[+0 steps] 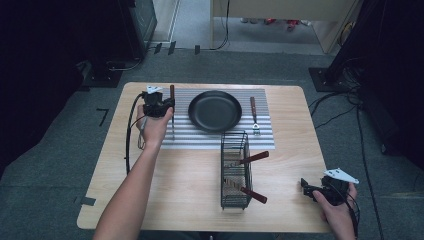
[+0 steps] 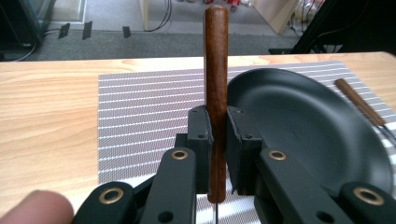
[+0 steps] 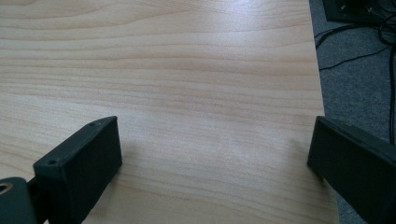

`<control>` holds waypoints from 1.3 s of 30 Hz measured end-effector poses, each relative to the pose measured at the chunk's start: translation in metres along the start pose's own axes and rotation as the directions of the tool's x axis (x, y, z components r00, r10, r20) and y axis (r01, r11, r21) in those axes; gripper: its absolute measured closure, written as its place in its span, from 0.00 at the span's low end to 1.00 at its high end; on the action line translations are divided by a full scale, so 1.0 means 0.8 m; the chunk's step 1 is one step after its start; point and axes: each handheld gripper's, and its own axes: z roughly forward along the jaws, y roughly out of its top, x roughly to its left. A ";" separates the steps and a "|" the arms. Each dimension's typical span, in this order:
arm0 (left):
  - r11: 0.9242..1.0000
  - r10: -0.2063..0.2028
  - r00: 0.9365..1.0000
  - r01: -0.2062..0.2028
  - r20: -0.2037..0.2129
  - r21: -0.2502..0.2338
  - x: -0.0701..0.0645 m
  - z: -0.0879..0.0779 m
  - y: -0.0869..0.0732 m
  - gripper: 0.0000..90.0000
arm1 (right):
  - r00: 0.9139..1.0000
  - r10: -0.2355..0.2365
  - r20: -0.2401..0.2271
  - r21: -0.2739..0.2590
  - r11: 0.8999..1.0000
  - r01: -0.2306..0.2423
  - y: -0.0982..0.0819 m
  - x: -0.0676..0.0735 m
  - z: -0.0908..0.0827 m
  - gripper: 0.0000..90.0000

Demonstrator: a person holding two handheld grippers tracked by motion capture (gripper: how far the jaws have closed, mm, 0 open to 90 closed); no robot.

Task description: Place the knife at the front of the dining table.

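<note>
Left hand-held gripper (image 1: 167, 106) over the left edge of the striped placemat (image 1: 180, 137), jaws clamped on the wooden handle of a utensil (image 2: 216, 70). Handle upright between the pads in the left gripper view, thin metal shaft running down toward the mat; head end too slim to tell, probably a knife. Just to the right, one black pan (image 1: 215, 111), round and shallow, nothing in it, sitting on the mat near the middle of the far side of the surface (image 1: 125, 170). Right of the pan, one fork (image 1: 254, 116) with a wooden handle, flat on the mat, tines toward the near side, apart from the pan's rim. Nearer the person, one black wire basket (image 1: 235, 172), tall and narrow, standing half on the mat's near edge and half on bare wood. Inside it, two wooden-handled utensils (image 1: 252, 159), both leaning out over the right rim, one at the far end and one at the near end. Four wooden-handled utensils in all: one gripped, one on the mat, two in the basket. At the near right corner, right hand-held gripper (image 1: 311, 189) low over bare wood, jaws spread wide with nothing between them.
</note>
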 end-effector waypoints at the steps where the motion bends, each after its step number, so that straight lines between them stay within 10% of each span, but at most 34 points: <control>1: 1.000 -0.003 1.000 0.003 -0.004 0.007 0.000 0.008 0.001 0.91 | 1.000 0.000 0.000 0.000 1.000 0.000 0.000 0.000 0.000 0.02; 11: 0.993 -0.075 0.997 0.078 -0.029 0.090 0.011 0.083 -0.003 0.91 | 1.000 0.003 0.000 0.001 1.000 -0.003 0.000 0.000 0.000 0.02; 18: 0.974 -0.186 0.982 0.189 -0.032 0.129 0.023 0.121 -0.017 0.92 | 1.000 0.003 0.001 0.001 1.000 -0.003 0.000 0.000 0.000 0.02; 39: 0.962 -0.246 0.969 0.245 -0.011 0.121 0.042 0.141 -0.032 0.91 | 1.000 0.004 0.001 -0.001 1.000 -0.004 0.000 0.000 -0.001 0.03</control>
